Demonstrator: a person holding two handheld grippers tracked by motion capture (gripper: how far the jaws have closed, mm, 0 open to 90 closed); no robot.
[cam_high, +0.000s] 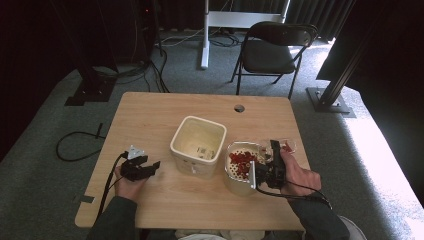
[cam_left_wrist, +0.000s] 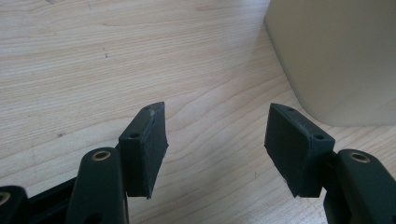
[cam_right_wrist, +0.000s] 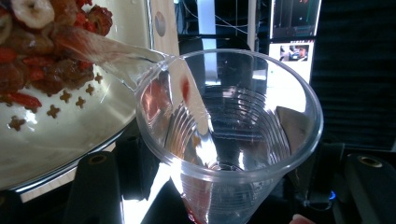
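**Cup tipped at the bowl of dried fruit**

Nearest the person, the right gripper (cam_high: 272, 167) has its jaws drawn narrow around a clear plastic cup (cam_right_wrist: 229, 135), which lies on its side between them with the mouth facing away from the gripper's body. Just past the cup's rim, on the side toward the table's middle, sits the round bowl (cam_high: 231, 175), and the rim touches or nearly touches the bowl's edge. Inside the bowl are red dried fruit (cam_right_wrist: 28, 65), a banana slice and small star-shaped bits. The cup looks almost empty apart from a red smear along its wall.

The left gripper (cam_high: 150, 167) rests low over the wooden table (cam_left_wrist: 93, 70), jaws wide apart with nothing between them. Just ahead of it and to one side stands the cream square tub (cam_high: 198, 145), apparently empty.

The step in hand seems to be working the cup against the bowl's contents, either scooping or tipping out the last of them. Next, the right hand would need to keep its squeeze gentle so the thin plastic does not buckle, and steer the rim precisely at the bowl's edge.
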